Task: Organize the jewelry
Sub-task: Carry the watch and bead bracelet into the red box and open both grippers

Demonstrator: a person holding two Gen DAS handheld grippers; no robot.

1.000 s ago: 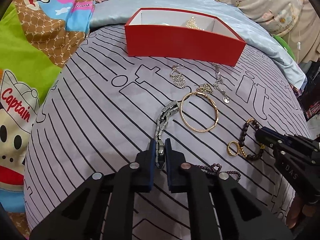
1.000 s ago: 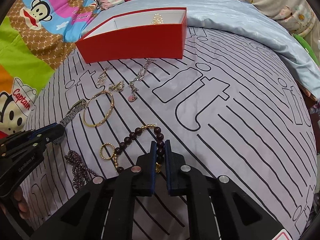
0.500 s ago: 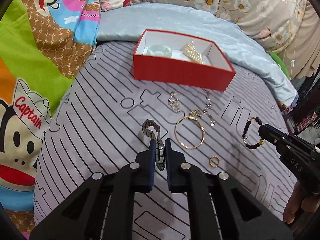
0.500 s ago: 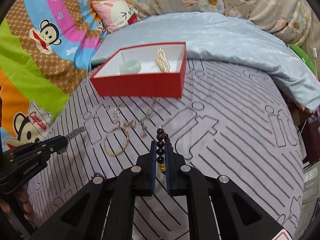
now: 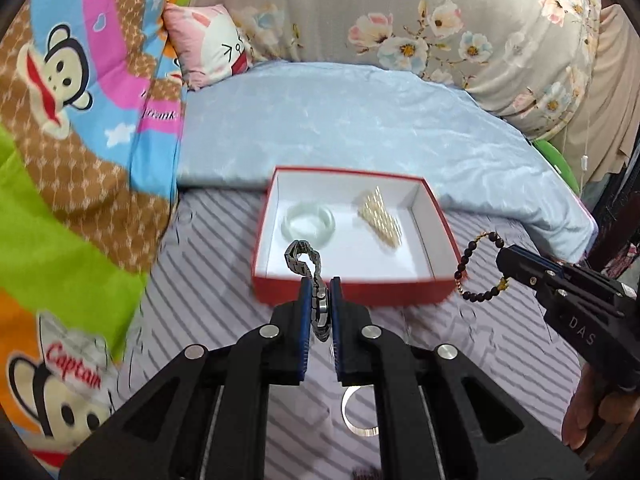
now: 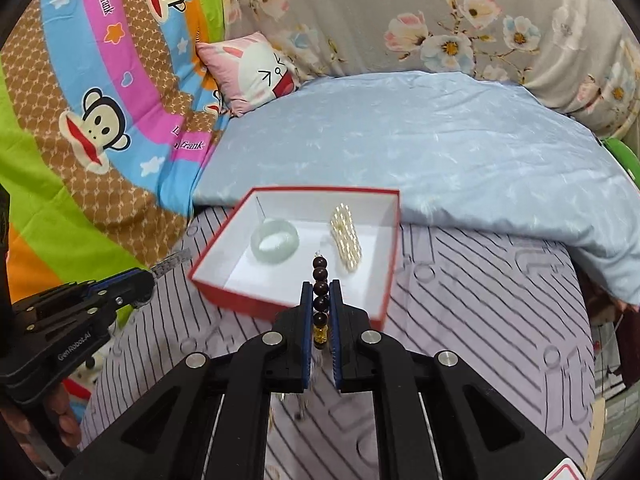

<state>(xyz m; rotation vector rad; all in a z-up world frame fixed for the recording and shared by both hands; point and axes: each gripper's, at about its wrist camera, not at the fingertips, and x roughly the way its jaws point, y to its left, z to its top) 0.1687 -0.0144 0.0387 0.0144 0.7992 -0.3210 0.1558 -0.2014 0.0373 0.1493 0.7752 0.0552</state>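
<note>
A red box (image 5: 352, 294) with a white inside lies on the striped grey bedspread; it also shows in the right wrist view (image 6: 296, 308). Inside lie a pale green bangle (image 5: 309, 222) and a pearl piece (image 5: 380, 216). My left gripper (image 5: 320, 284) is shut on a silver metal watch band (image 5: 304, 258) and holds it up at the box's near wall. My right gripper (image 6: 321, 286) is shut on a dark bead bracelet (image 6: 320, 280), also held up near the box; the bracelet hangs from it in the left wrist view (image 5: 478, 270).
A gold bangle (image 5: 358, 412) lies on the bedspread below the left gripper. A light blue quilt (image 6: 420, 152) lies behind the box. A cartoon blanket (image 5: 72, 140) is on the left, with a pink pillow (image 6: 256, 72) and floral bedding (image 5: 460, 24) at the back.
Both grippers have lifted their pieces off the bedspread and moved up and forward toward the red box, which now looks closer and shows its inside.
</note>
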